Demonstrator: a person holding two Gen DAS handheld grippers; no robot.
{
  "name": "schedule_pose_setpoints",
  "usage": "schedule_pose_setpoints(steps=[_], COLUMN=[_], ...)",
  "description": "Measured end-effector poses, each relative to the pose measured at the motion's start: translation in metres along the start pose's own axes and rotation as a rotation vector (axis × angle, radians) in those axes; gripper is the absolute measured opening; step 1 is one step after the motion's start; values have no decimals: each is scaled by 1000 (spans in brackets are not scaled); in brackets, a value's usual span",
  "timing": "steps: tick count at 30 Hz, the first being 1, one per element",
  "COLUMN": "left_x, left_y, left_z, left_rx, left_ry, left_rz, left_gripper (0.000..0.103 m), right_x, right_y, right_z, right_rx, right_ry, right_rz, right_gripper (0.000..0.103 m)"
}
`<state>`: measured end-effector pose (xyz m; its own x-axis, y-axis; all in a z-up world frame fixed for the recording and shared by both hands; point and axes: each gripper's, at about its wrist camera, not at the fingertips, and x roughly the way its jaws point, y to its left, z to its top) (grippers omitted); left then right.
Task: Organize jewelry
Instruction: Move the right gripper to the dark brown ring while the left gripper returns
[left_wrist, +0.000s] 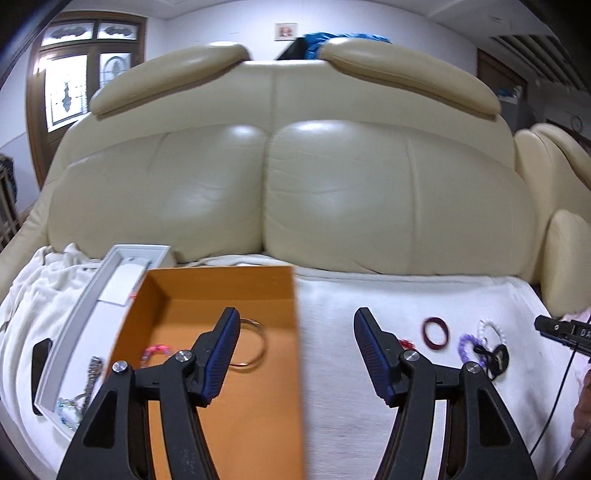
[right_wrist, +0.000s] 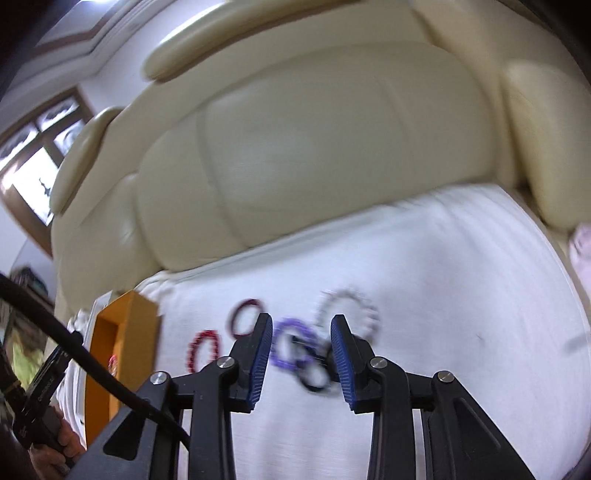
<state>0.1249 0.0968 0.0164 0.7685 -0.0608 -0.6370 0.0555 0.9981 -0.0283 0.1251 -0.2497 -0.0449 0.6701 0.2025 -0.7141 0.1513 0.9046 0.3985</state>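
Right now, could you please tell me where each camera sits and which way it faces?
Left wrist: on the left gripper, facing the sofa over the orange box; open fingers show.
Right wrist: on the right gripper, tilted, over the purple bracelet on the white cloth; open fingers and a hand show.
Shared: sofa, box, cloth, bracelets.

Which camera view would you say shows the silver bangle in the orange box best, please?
The left wrist view. There the silver bangle lies on the floor of the orange box, sharp and mostly visible, partly behind a finger of the left hand-held gripper. The right wrist view shows only the box's blurred corner; the bangle is not visible.
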Motion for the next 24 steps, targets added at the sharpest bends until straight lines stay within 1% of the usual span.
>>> schedule_pose_setpoints(steps=[4, 8, 10, 14, 20, 24], left_x=[7, 18, 25, 34, 41, 40], left_y=[-26, -50, -59, -69, -84, -94], left_z=[-6, -15, -19, -26, -37, -41], left_rx=[39, 87, 104, 113, 149, 167], left_ry=[22, 57, 76, 106, 129, 133], left_rz=[-21, -47, -44, -43, -29, -41], left_gripper=[65, 65, 65, 65, 65, 65], right_x=[8, 30, 39, 43, 42, 40], right_y=[-36, -47, -44, -49, -61, -60], right_z=[-11, -19, -20, -19, -21, -23], right_rx=[76, 108, 104, 88, 110, 82], right_ry=[7, 78, 112, 112, 126, 119], right_rz=[29, 51, 65, 59, 50, 40], right_gripper=[37, 37, 37, 37, 37, 37])
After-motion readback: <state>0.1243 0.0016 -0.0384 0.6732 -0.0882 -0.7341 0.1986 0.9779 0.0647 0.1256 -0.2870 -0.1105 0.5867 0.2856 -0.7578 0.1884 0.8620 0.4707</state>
